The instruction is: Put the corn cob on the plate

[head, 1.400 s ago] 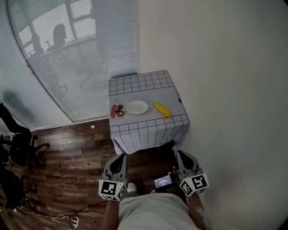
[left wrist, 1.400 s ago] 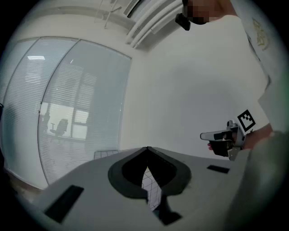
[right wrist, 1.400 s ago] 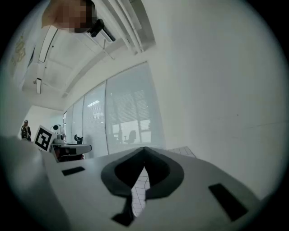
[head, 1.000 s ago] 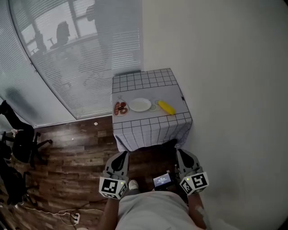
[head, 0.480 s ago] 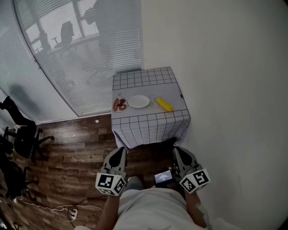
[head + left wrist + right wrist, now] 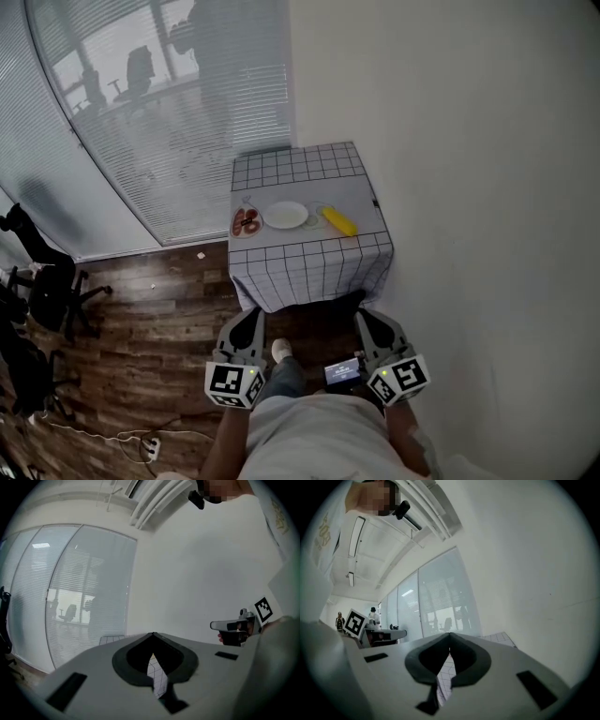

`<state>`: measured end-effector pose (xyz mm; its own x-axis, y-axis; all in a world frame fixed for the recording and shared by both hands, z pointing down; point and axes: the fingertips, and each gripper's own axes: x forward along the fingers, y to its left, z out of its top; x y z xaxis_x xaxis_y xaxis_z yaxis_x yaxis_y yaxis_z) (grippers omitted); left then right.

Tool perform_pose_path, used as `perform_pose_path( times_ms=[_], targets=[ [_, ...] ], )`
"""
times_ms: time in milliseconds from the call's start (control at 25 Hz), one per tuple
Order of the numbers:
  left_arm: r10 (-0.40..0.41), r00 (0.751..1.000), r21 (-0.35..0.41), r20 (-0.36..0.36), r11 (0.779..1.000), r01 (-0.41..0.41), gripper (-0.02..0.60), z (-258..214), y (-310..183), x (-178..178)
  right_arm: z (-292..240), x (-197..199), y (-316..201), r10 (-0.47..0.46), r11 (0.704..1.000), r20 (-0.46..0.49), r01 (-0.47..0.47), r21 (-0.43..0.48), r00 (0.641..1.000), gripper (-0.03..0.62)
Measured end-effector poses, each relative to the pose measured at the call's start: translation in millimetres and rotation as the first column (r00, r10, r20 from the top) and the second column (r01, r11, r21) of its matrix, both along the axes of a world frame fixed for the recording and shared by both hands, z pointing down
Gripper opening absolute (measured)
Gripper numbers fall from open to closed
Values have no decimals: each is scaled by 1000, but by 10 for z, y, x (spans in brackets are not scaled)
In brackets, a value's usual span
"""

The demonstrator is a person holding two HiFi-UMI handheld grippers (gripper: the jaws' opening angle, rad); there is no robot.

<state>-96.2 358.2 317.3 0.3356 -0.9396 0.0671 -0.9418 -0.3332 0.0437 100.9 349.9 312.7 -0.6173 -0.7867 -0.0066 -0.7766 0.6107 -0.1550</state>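
The yellow corn cob (image 6: 338,221) lies on its side just beside the round white plate (image 6: 286,216), on the plate's wall-ward side and not on it, so the task looks not yet begun. Both rest on a small table under a white grid-patterned cloth (image 6: 309,272), with a small dish of reddish-brown food (image 6: 246,223) just beside the plate on the opposite side from the cob. Something faint and clear seems to sit between the plate and the cob, but it is too small to tell. The left gripper (image 6: 251,317) and the right gripper (image 6: 366,319) hang well short of the plate, on its near side, over the dark wooden floor (image 6: 141,319). They are held level and side by side at the person's waist, which reads as a carrying posture during an approach, not a reach. In the gripper views the left gripper's (image 6: 153,634) jaws meet at their tips with nothing between them, and the right gripper's (image 6: 450,634) jaws are likewise pressed together and empty. Only checked cloth shows past them. A plain white wall (image 6: 469,187) runs close along the cob's side of the plate, which I judge leaves the right hand little room. A glass partition with blinds (image 6: 141,122) stands beyond the plate, and a black office chair (image 6: 47,300) is well away from it. Nothing blocks the way to the table.
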Motion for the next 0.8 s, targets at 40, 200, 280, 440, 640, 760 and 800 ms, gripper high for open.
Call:
perform_pose_path(
  times_ms=[40,200,280,440,640,760,800],
  targets=[
    [-1,1000,2,-3,1000,1,9,-1,-41,6,16,9,-31,5,1000,-8,-5,-1,1000,6],
    [-2,1000,-8,-8,1000,2,9,43,-222,22,76,63,-201,14,1000,-12,-15,-20,1000,6],
    [-1,1000,-6,11,1000,1,9,59,-335,30,84,88,-324,27,999,-20,-28,-17,999,6],
    [2,1000,-3,22,1000,-2,9,106,-634,14,113,104,-626,46,999,-6,-47,-16,999,6],
    [15,999,18,37,1000,-16,9,56,-1130,-35,114,77,-1109,70,997,-18,-71,-22,997,6],
    [26,999,26,40,999,-27,9,49,-1453,-94,136,30,-1429,86,996,-25,-87,-30,996,6],
    [30,999,26,40,999,-31,9,50,-1570,-117,140,10,-1537,91,995,-29,-92,-32,995,6]
  ],
)
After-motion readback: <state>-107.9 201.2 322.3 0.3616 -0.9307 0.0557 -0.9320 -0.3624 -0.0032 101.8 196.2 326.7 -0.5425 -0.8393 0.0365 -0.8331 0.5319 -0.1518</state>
